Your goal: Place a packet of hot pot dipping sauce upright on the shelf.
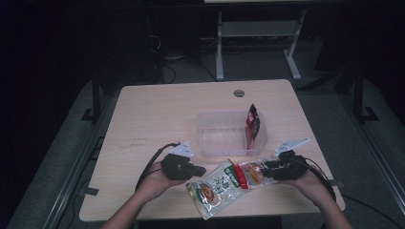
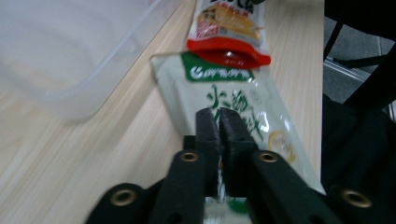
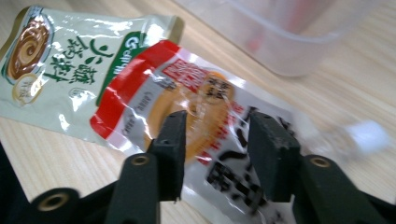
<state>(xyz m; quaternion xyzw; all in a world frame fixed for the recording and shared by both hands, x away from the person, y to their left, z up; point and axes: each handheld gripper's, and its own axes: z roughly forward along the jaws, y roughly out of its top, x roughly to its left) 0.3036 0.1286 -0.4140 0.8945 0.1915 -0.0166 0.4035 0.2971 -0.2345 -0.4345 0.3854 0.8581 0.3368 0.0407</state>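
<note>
Two packets overlap at table's 6 o'clock edge: green-white packet (image 1: pixel 216 187), long axis 1–7 o'clock, lies at 3 o'clock of L gripper (image 1: pixel 195 170), jaws together, empty; R gripper (image 1: pixel 267 170), jaws apart, straddles red-white packet (image 1: pixel 252 173), nearer.

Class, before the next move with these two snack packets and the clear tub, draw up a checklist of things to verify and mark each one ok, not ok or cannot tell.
1. Left claw shut: ok; whether it pinches the green-and-white packet below it: cannot tell.
2. Right claw open, jaws astride the red-and-white packet: ok.
3. Packets separate: not ok, the red one overlaps the green one's end.
4. Clear tub has room: ok, with one dark red packet leaning at its right end.
5. Both packets lie on the table: ok.
</note>
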